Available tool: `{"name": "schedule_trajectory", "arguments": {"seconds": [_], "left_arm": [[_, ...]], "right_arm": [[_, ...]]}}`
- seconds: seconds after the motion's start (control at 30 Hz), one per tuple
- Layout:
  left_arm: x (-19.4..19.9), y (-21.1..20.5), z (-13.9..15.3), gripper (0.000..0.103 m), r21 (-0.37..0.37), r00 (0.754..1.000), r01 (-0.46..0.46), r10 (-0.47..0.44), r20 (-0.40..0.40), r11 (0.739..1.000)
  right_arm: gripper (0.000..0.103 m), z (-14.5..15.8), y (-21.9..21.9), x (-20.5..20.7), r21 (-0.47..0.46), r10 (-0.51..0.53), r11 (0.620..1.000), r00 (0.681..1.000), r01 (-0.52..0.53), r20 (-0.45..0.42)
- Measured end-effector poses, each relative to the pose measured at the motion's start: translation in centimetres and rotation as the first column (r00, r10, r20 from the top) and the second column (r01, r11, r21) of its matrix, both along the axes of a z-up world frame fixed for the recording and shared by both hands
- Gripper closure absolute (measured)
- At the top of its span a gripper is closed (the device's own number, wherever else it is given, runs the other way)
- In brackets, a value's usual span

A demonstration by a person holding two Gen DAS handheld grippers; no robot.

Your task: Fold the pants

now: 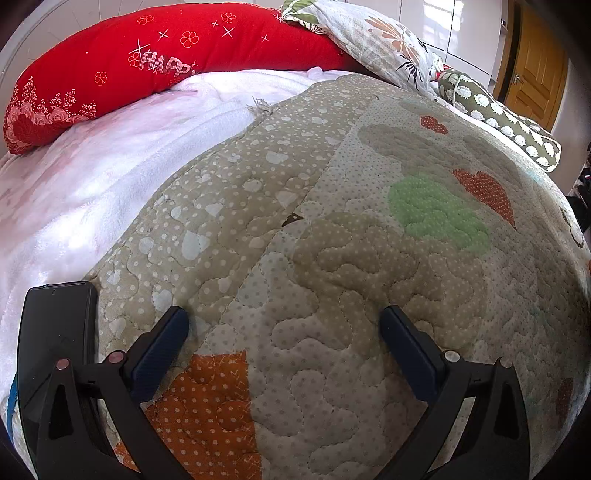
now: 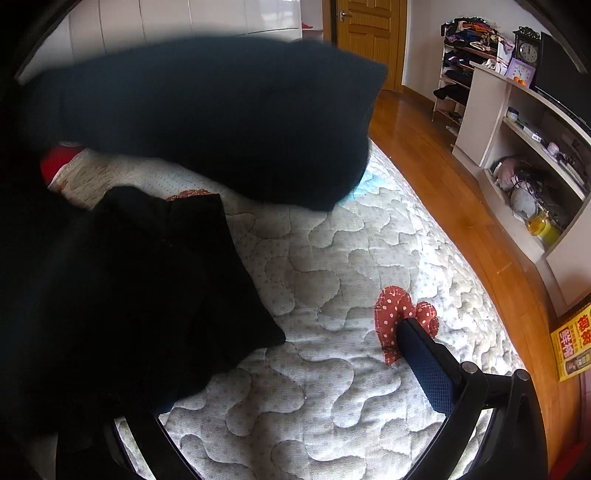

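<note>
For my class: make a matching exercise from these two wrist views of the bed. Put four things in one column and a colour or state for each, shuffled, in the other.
Things:
1. long pillow
2. pants
3. door
4. left hand-held gripper

Descriptions:
A. open, holding nothing
B. red with "HAPPY" lettering
C. black, lying on the quilt
D. brown wood, shut

Pairs: 1-B, 2-C, 3-D, 4-A

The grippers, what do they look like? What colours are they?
Both are black plastic frames with triangular cut-outs and round silver pins. The left gripper has two dark blue textured fingers. The right gripper shows one matching blue finger; dark cloth hides the other.
</note>
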State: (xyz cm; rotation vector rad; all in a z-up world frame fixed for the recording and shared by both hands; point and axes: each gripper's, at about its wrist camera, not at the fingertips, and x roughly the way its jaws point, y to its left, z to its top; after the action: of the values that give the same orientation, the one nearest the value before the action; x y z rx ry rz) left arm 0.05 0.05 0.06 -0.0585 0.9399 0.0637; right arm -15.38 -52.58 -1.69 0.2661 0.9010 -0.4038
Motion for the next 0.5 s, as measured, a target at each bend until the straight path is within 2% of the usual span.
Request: {"name": "schedule_trajectory", "arguments": {"seconds": [0.5], "left_arm": [[-0.02,-0.06,0.11,0.0,0.008,1.0,-0.001,0.001,-0.001,1.0]], "right_arm": [[0.0,0.04,0.11,0.41,-0.001,0.001,1.0,1.0,-0.001,0.0]]}}
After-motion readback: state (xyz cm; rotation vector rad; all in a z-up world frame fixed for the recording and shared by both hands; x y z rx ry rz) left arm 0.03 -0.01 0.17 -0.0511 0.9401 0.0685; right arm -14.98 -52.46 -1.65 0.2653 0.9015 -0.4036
